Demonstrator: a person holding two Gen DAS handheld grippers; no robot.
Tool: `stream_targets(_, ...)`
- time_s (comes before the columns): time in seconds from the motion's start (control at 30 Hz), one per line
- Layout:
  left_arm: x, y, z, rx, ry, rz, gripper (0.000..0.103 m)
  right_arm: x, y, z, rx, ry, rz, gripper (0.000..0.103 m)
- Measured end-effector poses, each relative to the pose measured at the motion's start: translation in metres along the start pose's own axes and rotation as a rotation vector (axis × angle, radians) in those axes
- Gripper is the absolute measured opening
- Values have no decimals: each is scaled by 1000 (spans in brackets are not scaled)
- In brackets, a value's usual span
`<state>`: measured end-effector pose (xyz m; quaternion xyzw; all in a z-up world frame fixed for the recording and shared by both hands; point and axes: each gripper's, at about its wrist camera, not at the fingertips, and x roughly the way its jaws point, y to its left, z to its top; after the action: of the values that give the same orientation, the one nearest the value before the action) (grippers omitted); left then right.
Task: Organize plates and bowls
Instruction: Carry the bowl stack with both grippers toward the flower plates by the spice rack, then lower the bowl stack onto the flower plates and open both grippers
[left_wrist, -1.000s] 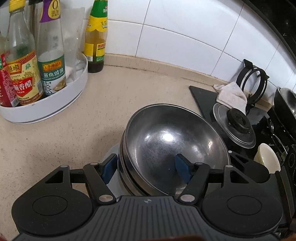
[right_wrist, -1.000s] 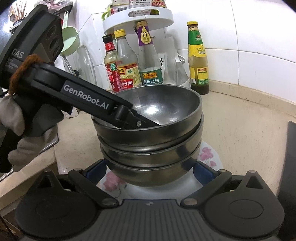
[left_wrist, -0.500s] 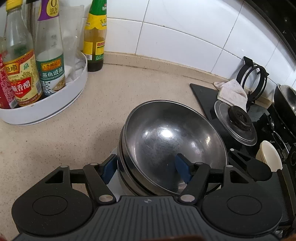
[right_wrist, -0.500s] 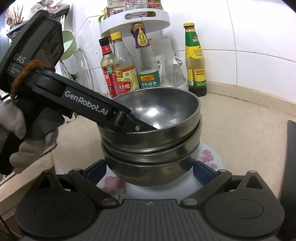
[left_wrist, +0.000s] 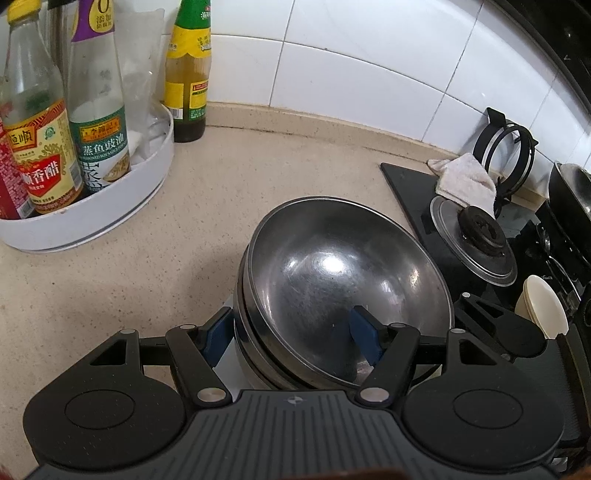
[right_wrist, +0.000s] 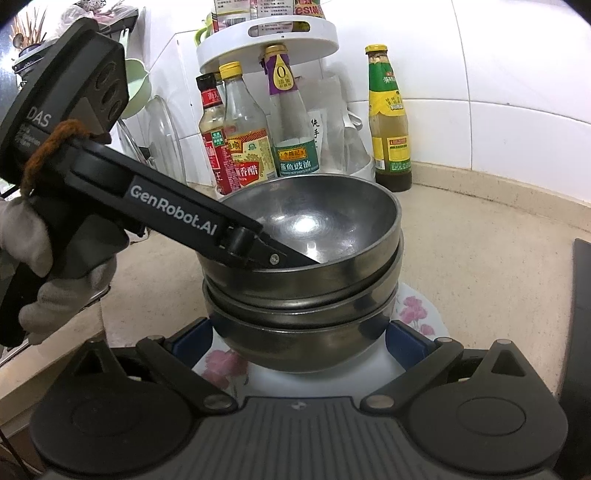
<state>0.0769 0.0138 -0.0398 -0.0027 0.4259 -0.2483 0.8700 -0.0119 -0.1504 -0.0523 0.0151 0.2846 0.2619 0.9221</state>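
1. Fingers of our left gripper (left_wrist: 291, 338) are straddling the rim of the top steel bowl (left_wrist: 347, 310), one blue pad outside, one inside; we cannot tell whether they are pinching it.
2. We are keeping our right gripper (right_wrist: 301, 341) spread wide around the bottom bowl (right_wrist: 303, 343), its pads beside the wall, not touching, probably to steady the stack.
3. We are seeing three nested bowls sitting on a floral plate (right_wrist: 417, 314) on the worktop (left_wrist: 147, 266), near the hob's edge.
4. A bottle tray (left_wrist: 122, 218) is standing toward the back left corner.
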Motion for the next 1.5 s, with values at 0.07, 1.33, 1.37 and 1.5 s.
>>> stream_targets(0.07,0,0,0,1,0,-1,74,0,-1,0,-4,0,2,99)
stream_targets(1.33,-10,-18,-17,-31,-57,92,78,-60,-22,-20,48,-32,-61,99)
stream_targets(1.37,-10,-18,-17,-32,-55,90,80,-63,-23,-21,60,-36,-63,99)
stream_targets(1.5,-9,-19,-16,-15,-67,116,84,-76,-28,-21,124,-61,-94,99)
